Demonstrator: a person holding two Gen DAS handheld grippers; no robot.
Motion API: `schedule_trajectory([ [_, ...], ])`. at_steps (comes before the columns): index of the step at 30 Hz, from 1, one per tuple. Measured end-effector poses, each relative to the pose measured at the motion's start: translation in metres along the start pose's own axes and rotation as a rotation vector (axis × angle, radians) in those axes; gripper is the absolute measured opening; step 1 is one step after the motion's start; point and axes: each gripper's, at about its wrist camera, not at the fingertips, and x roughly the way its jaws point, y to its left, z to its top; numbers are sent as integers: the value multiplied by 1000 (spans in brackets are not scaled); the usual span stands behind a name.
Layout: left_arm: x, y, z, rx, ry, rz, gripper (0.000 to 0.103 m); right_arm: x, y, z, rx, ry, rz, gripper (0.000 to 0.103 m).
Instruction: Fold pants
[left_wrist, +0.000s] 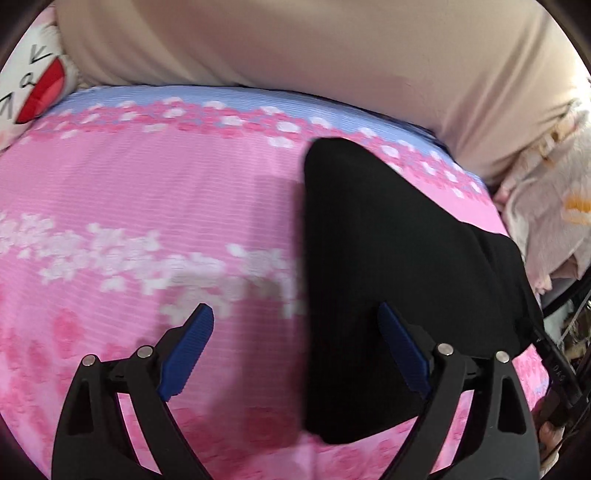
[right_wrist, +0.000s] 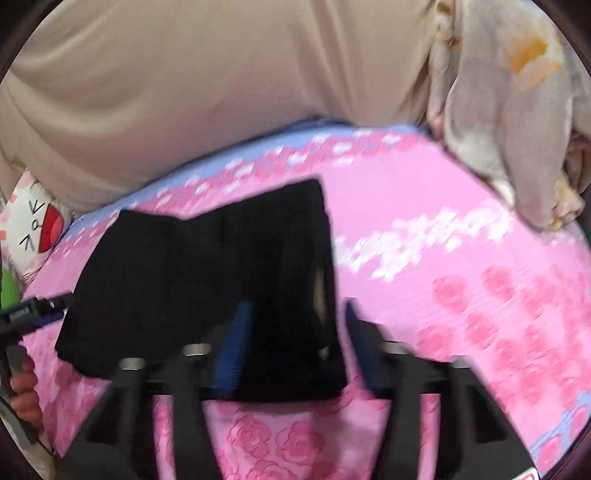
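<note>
Pink bed cover (left_wrist: 147, 192): white and deep-pink flower bands, rose pattern nearer camera, pale blue strip (left_wrist: 207, 96) along far edge. Large beige cushion (left_wrist: 332, 55) lying against that far edge. White plush toy (left_wrist: 33, 77) with red mouth and black markings, tucked at cushion's left end. Crumpled pale pink-grey fabric (right_wrist: 517, 122) with orange print, heaped at bed's right side, touching cushion.
</note>
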Motion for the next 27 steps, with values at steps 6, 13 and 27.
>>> schedule_trajectory([
  [6,43,-4,-3,-76,145,-224,92,31,-24,-3,115,111,98,68],
  [13,-4,6,13,-4,0,-245,23,18,21,9,103,77,239,32],
  [27,-97,58,9,61,-225,140,41,-29,103,-1,-122,-17,145,1],
])
